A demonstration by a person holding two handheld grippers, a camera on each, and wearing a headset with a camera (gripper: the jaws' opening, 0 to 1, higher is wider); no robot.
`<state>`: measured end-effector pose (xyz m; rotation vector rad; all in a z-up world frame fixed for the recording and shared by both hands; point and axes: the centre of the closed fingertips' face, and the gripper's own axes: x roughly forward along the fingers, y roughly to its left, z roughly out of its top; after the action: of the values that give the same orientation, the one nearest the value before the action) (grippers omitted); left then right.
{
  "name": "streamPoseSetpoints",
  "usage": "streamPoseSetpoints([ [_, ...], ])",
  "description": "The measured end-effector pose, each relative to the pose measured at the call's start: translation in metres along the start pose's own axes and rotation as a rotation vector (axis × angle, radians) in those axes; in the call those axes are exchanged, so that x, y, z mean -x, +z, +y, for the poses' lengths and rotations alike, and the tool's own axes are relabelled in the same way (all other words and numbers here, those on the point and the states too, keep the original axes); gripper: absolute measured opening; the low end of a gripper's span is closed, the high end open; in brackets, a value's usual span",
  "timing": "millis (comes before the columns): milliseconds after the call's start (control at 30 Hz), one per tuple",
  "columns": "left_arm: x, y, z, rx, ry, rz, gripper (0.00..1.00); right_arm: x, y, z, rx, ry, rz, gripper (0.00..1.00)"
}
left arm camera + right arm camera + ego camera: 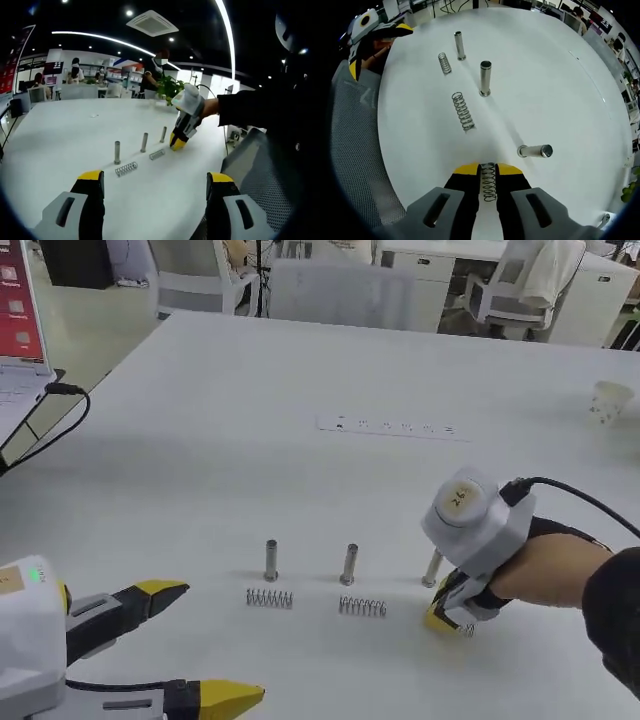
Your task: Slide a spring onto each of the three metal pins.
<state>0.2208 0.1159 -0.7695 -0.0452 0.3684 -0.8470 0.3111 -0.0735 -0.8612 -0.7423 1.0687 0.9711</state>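
looks barely begun, every slide left to do: three bare pins (349,564) upright, two springs (269,597) loose on the table (300,470) just in front of the left and middle ones. third spring (488,187) pinched in the closed jaws of the right gripper (488,169), just beside the right pin (535,150); left gripper (156,176) spread wide and empty.

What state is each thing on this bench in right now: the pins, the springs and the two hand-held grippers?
Left hand-held gripper: open, empty.
Right hand-held gripper: shut.
Held spring: clamped between the right gripper's jaws.
Left spring: lying flat, loose.
Middle spring: lying flat, loose.
Left pin, middle pin, right pin: upright, bare.
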Motion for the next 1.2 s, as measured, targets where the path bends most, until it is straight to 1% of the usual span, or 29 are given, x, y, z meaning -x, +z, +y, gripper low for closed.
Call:
streamPoseSetpoints([
  [200, 0.000, 0.000, 0.001, -0.001, 0.002, 0.000, 0.80, -0.001, -0.001, 0.000, -0.013, 0.024, 0.011, 0.09],
  [500, -0.001, 0.001, 0.000, -0.004, -0.002, 0.003, 0.80, 0.001, -0.002, 0.001, -0.037, 0.021, 0.009, 0.08],
  [567, -0.001, 0.002, -0.001, -0.005, -0.003, 0.002, 0.80, 0.003, 0.001, 0.002, -0.040, 0.015, -0.012, 0.08],
  [733, -0.002, 0.002, -0.003, -0.010, -0.009, 0.006, 0.80, 0.010, 0.004, 0.005, -0.049, 0.007, -0.035, 0.08],
  [1033, -0.004, 0.006, -0.008, -0.016, -0.021, 0.003, 0.80, 0.031, 0.019, 0.009, -0.071, -0.024, -0.142, 0.08],
  [1133, -0.004, 0.008, -0.010, -0.021, -0.027, 0.000, 0.79, 0.041, 0.029, 0.012, -0.083, -0.031, -0.198, 0.08],
  [1200, -0.004, 0.010, -0.011, -0.024, -0.031, -0.002, 0.79, 0.045, 0.032, 0.014, -0.087, -0.032, -0.215, 0.08],
])
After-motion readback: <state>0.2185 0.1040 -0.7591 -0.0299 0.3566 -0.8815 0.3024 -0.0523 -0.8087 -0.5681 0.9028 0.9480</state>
